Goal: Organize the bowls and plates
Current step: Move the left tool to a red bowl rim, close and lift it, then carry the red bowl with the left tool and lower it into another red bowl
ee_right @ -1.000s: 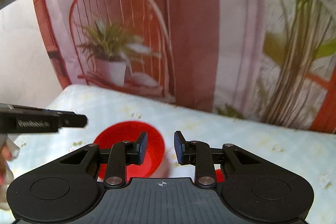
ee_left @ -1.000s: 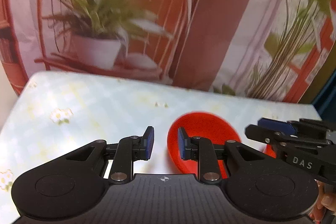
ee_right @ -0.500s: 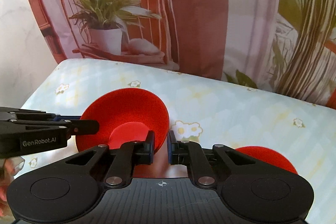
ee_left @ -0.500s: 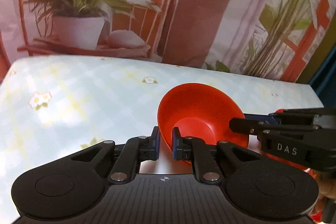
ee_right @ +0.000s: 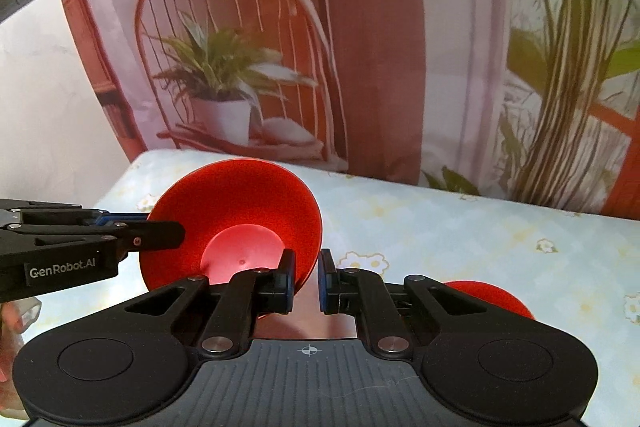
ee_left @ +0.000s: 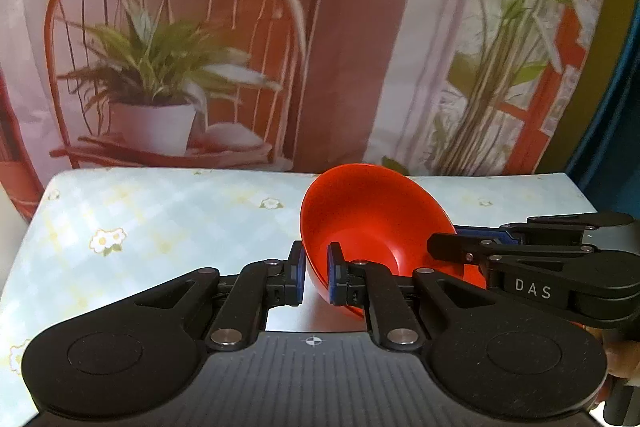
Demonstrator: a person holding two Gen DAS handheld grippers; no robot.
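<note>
1. Red bowl: glossy plastic, round, with a flat circular base. It is tipped steeply on edge above the worktop, its hollow facing the left wrist view and its underside facing the right wrist view.
2. Its rim is pinched on two opposite sides, by the left hand-held gripper and the right hand-held gripper.
3. Second red piece: the same red, lying low on the flowered worktop to the right, mostly hidden; whether plate or bowl cannot be told.
</note>
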